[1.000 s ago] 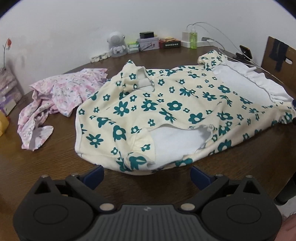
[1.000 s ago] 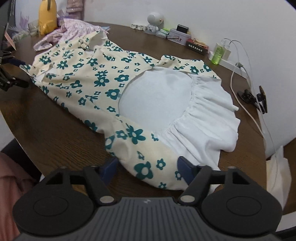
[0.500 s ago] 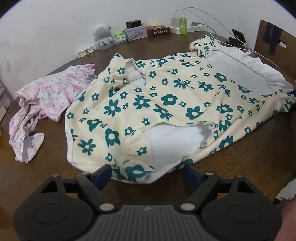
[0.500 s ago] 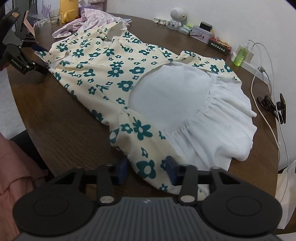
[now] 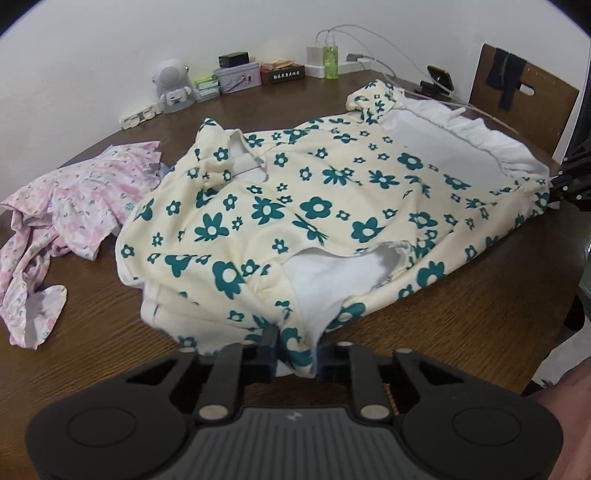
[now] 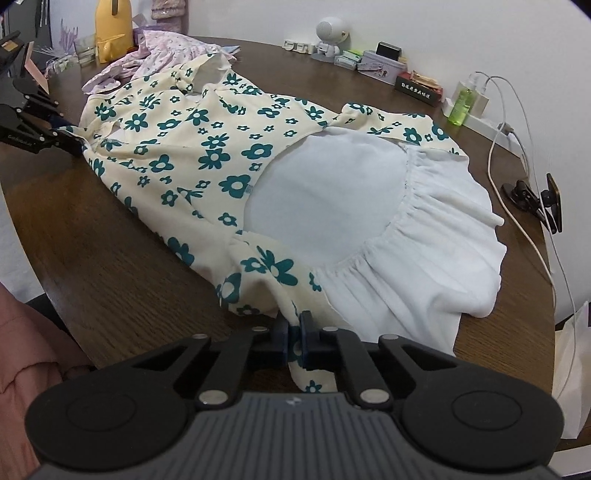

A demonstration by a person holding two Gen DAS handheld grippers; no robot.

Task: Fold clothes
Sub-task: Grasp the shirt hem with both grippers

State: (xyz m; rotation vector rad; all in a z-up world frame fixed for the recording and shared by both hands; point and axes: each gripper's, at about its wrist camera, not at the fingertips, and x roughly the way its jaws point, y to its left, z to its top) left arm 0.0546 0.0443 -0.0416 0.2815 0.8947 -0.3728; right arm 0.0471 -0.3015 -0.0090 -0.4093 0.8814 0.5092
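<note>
A cream dress with teal flowers [image 5: 314, 206] and a white lining lies spread across the brown table [image 5: 92, 332]. My left gripper [image 5: 295, 350] is shut on the flowered sleeve end nearest me. In the right wrist view the same dress [image 6: 207, 147] shows its white ruffled hem [image 6: 436, 251], and my right gripper [image 6: 294, 334] is shut on a flowered fold beside that hem. Each gripper also appears in the other's view: the right gripper [image 5: 569, 188] at the far right, the left gripper [image 6: 40, 133] at the far left.
A pink floral garment [image 5: 66, 206] lies bunched at the left. Along the back wall stand a white robot figure [image 5: 171, 88], a tin [image 5: 236, 75], a green bottle [image 5: 330, 59] and charger cables [image 6: 517, 147]. A wooden chair [image 5: 517, 96] stands at the right; a yellow container [image 6: 110, 29] sits far left.
Both grippers moved forward onto the dress edge and went from open to shut on the fabric. The cloth now bunches up at each grip.
</note>
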